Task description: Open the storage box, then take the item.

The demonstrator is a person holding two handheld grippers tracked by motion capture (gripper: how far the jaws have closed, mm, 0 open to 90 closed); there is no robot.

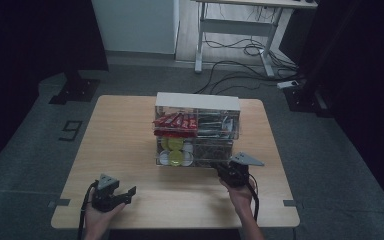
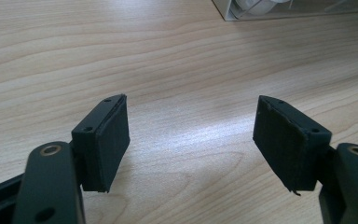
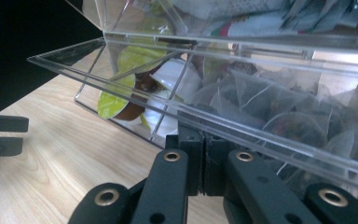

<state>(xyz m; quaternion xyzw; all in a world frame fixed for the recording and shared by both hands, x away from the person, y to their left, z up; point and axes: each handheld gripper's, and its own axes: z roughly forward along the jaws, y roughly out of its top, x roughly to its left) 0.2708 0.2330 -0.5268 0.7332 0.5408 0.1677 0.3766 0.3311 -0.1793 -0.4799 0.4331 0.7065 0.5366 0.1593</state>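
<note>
Right gripper (image 3: 204, 161), pressed together on nothing I can make out, sits right at the lower right compartment of the clear organizer (image 1: 197, 130) at mid-surface, teabags (image 3: 284, 116) straight ahead of its tips, while left gripper (image 2: 191, 140) idles spread, well apart at the near-left of the surface (image 1: 125, 135).

Wooden tabletop (image 1: 125, 150) as landmark. Beyond its far edge: white desk frame (image 1: 235, 30) on grey floor, black cables (image 1: 240, 55) beneath. Far right of tabletop: power strip (image 1: 291, 84). Left of tabletop: floor marking (image 1: 70, 130).
</note>
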